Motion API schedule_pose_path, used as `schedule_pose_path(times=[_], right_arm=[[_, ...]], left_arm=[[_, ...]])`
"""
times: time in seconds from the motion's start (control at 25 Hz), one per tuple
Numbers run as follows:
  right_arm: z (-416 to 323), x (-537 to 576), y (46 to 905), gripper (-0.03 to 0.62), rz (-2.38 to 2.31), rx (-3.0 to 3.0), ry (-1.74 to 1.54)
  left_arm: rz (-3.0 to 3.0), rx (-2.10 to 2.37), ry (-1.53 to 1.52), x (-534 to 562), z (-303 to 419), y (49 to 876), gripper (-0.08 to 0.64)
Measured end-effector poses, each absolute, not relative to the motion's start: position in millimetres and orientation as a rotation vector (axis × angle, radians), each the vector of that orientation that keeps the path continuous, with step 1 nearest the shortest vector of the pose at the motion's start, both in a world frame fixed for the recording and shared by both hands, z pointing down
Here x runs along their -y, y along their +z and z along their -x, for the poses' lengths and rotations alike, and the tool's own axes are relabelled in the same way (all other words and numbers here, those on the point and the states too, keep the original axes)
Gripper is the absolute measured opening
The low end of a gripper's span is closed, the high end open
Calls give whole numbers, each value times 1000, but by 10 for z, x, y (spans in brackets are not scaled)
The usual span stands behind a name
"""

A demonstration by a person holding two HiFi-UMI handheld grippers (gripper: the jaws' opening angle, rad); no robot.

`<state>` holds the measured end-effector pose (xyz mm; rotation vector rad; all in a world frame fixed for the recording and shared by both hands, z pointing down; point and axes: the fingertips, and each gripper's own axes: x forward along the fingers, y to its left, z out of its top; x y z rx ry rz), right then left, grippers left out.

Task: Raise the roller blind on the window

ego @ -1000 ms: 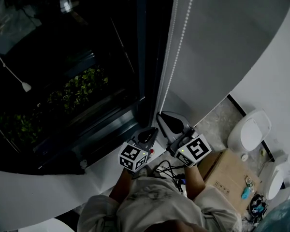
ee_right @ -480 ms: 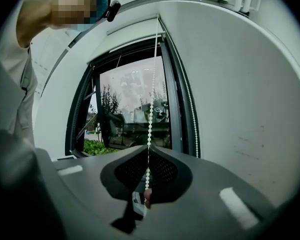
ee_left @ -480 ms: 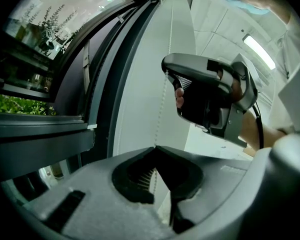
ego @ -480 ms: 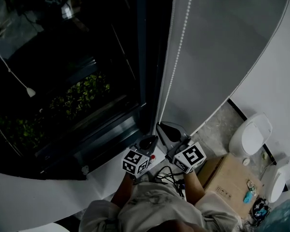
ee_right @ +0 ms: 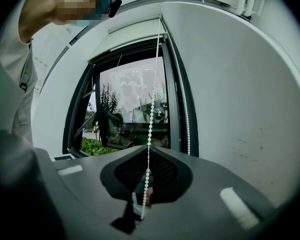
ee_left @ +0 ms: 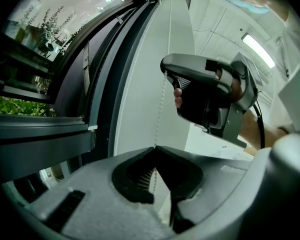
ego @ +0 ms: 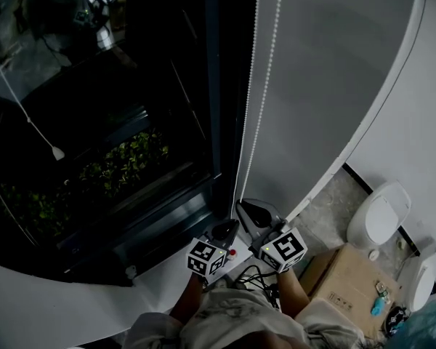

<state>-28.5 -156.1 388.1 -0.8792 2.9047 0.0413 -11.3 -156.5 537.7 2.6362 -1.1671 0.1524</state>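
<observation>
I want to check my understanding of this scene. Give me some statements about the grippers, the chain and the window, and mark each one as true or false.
1. The left gripper is shut on the bead chain. True.
2. The right gripper is open and empty. False: its fingers are closed on the same bead chain.
3. The right gripper grips the chain above the left gripper. True.
4. The window glass is fully covered. False: green plants show through it.
5. The cardboard box stands on the window sill. False: it lies on the floor, at the person's right.
</observation>
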Motion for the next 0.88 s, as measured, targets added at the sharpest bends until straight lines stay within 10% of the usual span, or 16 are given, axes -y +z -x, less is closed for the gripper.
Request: schedule_pose_path(times=[0.56,0.88], right_arm=[[51,1530,3633,126,1066,-2805,265],[-95,1349,3671,11,1106,-2783,297]], left_arm=[[-2687,1306,46,1551,380,4977,116],[-2738,1437,-104,1406,609,4451,5]])
